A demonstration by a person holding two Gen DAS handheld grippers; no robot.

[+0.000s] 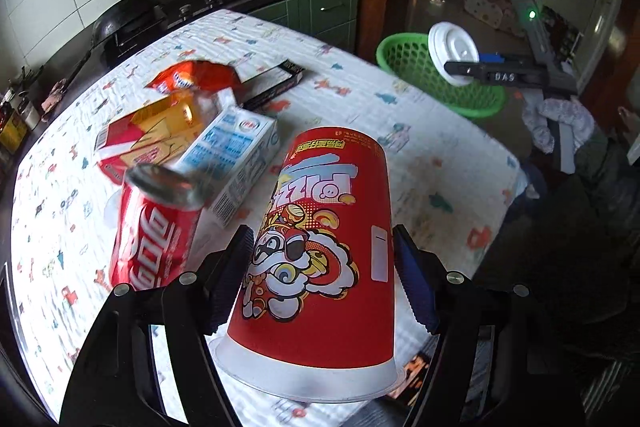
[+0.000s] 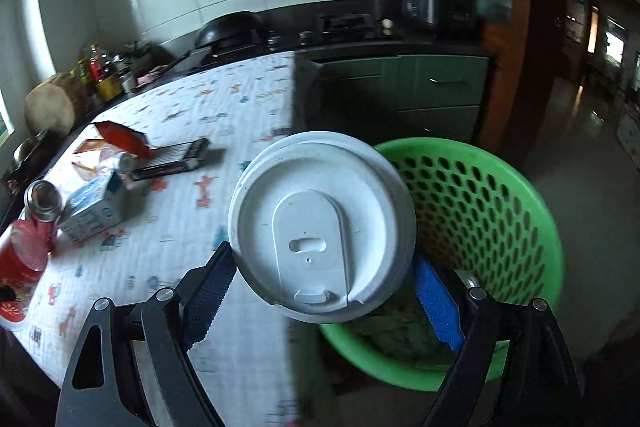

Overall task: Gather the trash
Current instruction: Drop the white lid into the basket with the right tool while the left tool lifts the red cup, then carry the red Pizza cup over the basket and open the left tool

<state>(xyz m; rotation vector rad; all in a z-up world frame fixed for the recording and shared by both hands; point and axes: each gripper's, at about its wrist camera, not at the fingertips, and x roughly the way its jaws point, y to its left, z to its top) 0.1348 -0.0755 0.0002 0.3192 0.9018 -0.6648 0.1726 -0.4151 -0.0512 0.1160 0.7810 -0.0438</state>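
Left gripper (image 1: 322, 279) clamps an upside-down red printed paper cup (image 1: 320, 267) over the patterned tablecloth (image 1: 360, 99). Ahead-left of it: red soda can (image 1: 156, 231), blue-white carton (image 1: 236, 155), orange box (image 1: 152, 135), red snack bag (image 1: 196, 77), black flat box (image 1: 276, 85), all uncollected. Right gripper (image 2: 322, 281) is closed on a white lidded cup (image 2: 320, 223), at the green perforated plastic basket (image 2: 500, 187); basket contents unclear.

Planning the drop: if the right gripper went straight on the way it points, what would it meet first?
Probably the green perforated plastic basket: it lies just beyond the white lidded cup held in the right gripper. Depth is unclear.
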